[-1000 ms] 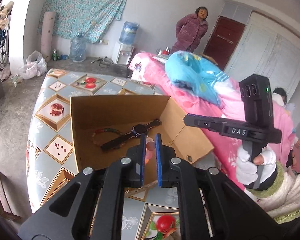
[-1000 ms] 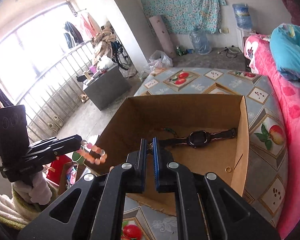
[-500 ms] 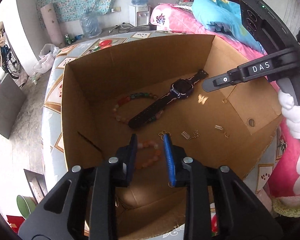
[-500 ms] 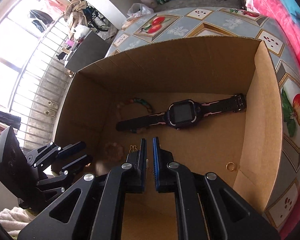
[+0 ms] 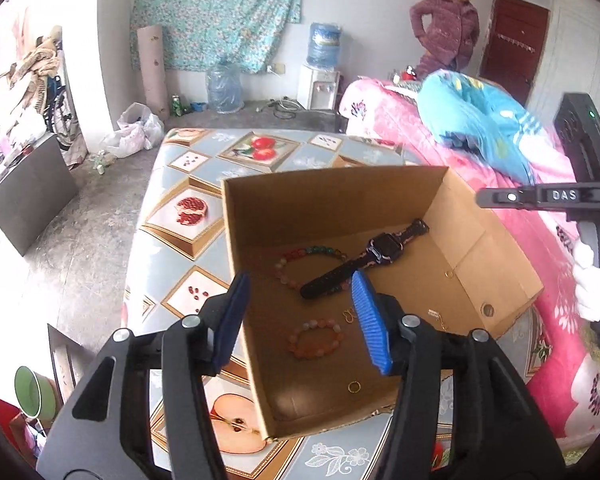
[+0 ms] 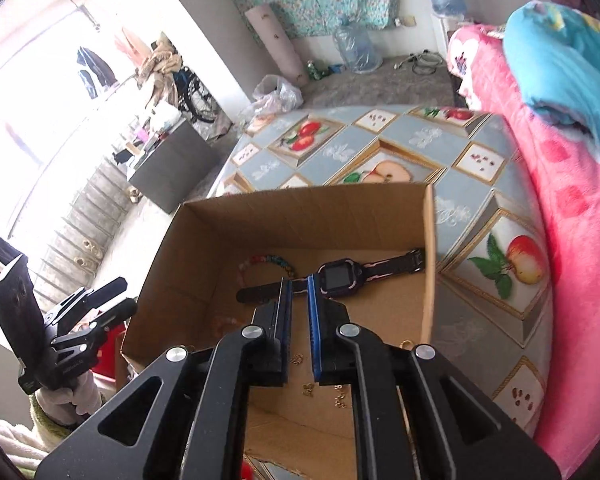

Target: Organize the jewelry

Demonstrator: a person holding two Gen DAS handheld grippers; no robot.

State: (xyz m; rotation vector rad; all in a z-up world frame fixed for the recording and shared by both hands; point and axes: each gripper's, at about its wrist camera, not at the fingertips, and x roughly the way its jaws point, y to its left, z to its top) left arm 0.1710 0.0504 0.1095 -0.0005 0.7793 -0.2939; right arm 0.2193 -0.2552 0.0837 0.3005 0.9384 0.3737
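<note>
Below us, an open brown cardboard box sits on a table under a grey-blue oilcloth printed with framed fruit pictures, filling the middle of both views. On the box floor lie a black smartwatch with a pink-edged strap, a multicoloured bead bracelet just left of it, a pink-orange bead bracelet lower down, and small gold rings and charms scattered about. Our left gripper hangs at the bottom of its frame, its jaws opening wide with nothing pinched, the pink-orange bracelet showing in the gap. Our right gripper stands narrow, its jaws opening, and grips nothing. At the right runs a pink blanket; at the upper left a floral cloth covers the white wall, water jugs on the grey floor beneath.
</note>
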